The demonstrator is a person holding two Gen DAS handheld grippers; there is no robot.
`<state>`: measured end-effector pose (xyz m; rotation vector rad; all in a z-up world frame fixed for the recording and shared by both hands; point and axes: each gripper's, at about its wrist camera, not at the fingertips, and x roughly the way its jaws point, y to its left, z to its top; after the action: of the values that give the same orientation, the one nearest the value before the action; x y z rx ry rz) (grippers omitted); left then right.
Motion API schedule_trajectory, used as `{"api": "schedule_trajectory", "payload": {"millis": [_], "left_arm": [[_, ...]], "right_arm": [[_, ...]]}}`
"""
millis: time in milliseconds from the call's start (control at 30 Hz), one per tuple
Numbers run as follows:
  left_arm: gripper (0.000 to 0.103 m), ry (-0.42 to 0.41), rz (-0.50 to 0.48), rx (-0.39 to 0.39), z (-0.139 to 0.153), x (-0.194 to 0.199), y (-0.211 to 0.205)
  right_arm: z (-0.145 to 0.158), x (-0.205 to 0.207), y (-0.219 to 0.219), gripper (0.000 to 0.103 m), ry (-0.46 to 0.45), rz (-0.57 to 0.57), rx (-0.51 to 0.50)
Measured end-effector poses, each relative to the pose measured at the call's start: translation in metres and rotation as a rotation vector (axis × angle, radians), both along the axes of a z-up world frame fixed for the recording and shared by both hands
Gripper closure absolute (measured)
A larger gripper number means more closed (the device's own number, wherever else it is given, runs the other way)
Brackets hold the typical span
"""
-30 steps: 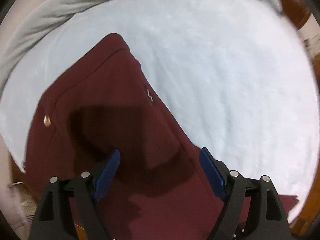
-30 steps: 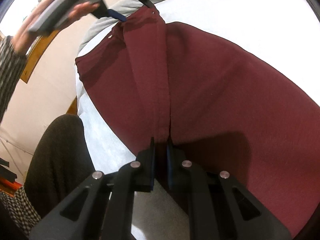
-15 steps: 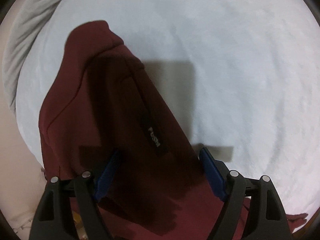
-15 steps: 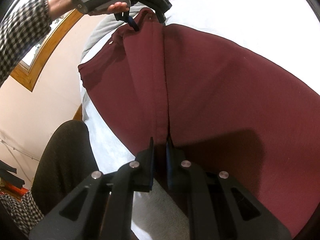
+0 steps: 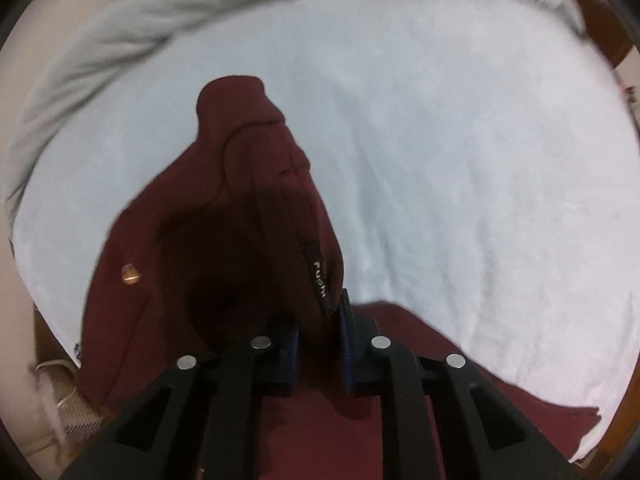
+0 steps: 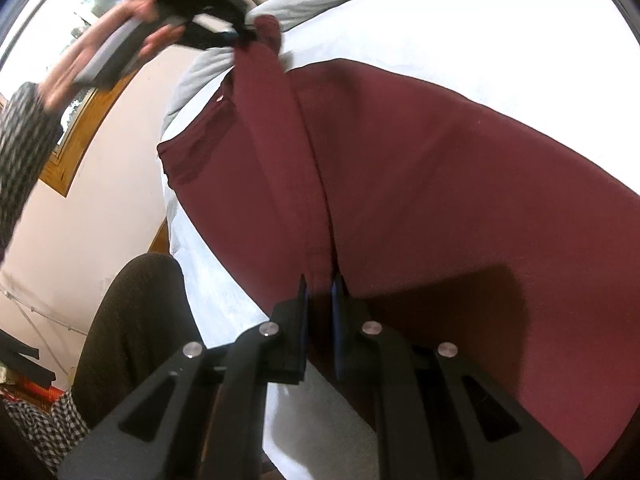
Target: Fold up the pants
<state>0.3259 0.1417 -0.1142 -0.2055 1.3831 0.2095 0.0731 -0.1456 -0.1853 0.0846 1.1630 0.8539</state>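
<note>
The left gripper (image 5: 318,344) has just closed on the waistband of the pants (image 5: 248,216), lifted at twelve o'clock on the bed (image 5: 460,140). The right gripper (image 6: 319,312) pinches the crotch seam at six. Best carry both across level, seam taut.

The left gripper (image 5: 318,334) points down. Its jaws have just been closing, and now they pinch a bunched bit of the pants (image 5: 256,216). The left hand (image 6: 116,46) holds its handle up high, with a checked sleeve (image 6: 24,140) behind it. The right gripper (image 6: 319,300) tilts down and pinches the pants too.
</note>
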Motion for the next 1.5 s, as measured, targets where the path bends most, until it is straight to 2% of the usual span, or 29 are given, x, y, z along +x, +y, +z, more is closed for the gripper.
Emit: {"api": "schedule_trajectory", "payload": {"millis": [100, 200, 300, 433, 500, 567, 600, 633, 733, 767, 833, 867, 933, 1033, 1133, 1267, 1333, 1367, 1400, 1433, 1500], "left_arm": [[0.087, -0.146, 0.011, -0.010, 0.030, -0.047, 0.012], [0.087, -0.228, 0.065, -0.058, 0.034, -0.089, 0.030], [0.087, -0.268, 0.114, -0.097, 0.030, -0.125, 0.046], [0.087, -0.284, 0.151, -0.130, -0.001, -0.142, 0.067], [0.086, -0.278, 0.171, -0.155, -0.013, -0.151, 0.075], [0.086, -0.262, 0.194, -0.183, -0.035, -0.161, 0.080], [0.085, -0.255, 0.206, -0.206, -0.046, -0.164, 0.085], [0.084, -0.247, 0.211, -0.230, -0.055, -0.166, 0.089], [0.076, -0.262, 0.219, -0.318, -0.056, -0.187, 0.097], [0.073, -0.275, 0.216, -0.329, -0.051, -0.196, 0.097], [0.055, -0.286, 0.209, -0.362, -0.039, -0.206, 0.090], [0.052, -0.287, 0.214, -0.415, -0.035, -0.210, 0.084], [0.052, -0.284, 0.188, -0.512, -0.031, -0.213, 0.071], [0.050, -0.258, 0.163, -0.608, -0.034, -0.210, 0.048], [0.050, -0.193, 0.178, -0.650, -0.049, -0.195, 0.033], [0.049, -0.091, 0.263, -0.684, -0.081, -0.183, 0.032], [0.052, -0.082, 0.287, -0.725, -0.090, -0.180, 0.032], [0.058, -0.079, 0.286, -0.726, -0.092, -0.181, 0.032], [0.074, -0.082, 0.286, -0.722, -0.095, -0.183, 0.031], [0.083, -0.084, 0.290, -0.728, -0.099, -0.187, 0.033], [0.089, -0.091, 0.298, -0.731, -0.100, -0.193, 0.036]], "right_arm": [[0.002, 0.001, -0.002, 0.094, -0.005, -0.007, 0.000], [0.005, 0.000, -0.004, 0.093, -0.010, -0.011, -0.002], [0.008, -0.001, -0.005, 0.092, -0.017, -0.011, -0.015], [0.013, -0.005, -0.004, 0.089, -0.024, -0.012, -0.034], [0.015, -0.007, -0.004, 0.087, -0.031, -0.010, -0.046], [0.019, -0.009, -0.005, 0.079, -0.026, -0.015, -0.051], [0.021, -0.010, -0.006, 0.063, -0.015, -0.019, -0.044], [0.025, -0.014, -0.007, 0.054, -0.013, -0.020, -0.031], [0.040, -0.024, -0.011, 0.046, -0.027, -0.016, 0.005], [0.043, -0.026, -0.013, 0.046, -0.029, -0.022, 0.018], [0.051, -0.029, -0.014, 0.046, -0.016, -0.039, 0.068], [0.054, -0.027, -0.015, 0.046, -0.004, -0.051, 0.096], [0.057, -0.020, -0.011, 0.046, 0.015, -0.104, 0.134], [0.053, -0.006, -0.002, 0.046, 0.060, -0.175, 0.172], [0.044, 0.001, 0.010, 0.047, 0.112, -0.178, 0.176], [0.018, -0.009, 0.033, 0.049, 0.226, -0.082, 0.125], [0.004, -0.019, 0.037, 0.054, 0.266, -0.057, 0.096], [0.000, -0.022, 0.039, 0.054, 0.278, -0.053, 0.078], [-0.005, -0.024, 0.039, 0.053, 0.275, -0.062, 0.047], [-0.007, -0.026, 0.038, 0.054, 0.269, -0.066, 0.040], [-0.003, -0.036, 0.030, 0.052, 0.269, -0.062, 0.060]]}}
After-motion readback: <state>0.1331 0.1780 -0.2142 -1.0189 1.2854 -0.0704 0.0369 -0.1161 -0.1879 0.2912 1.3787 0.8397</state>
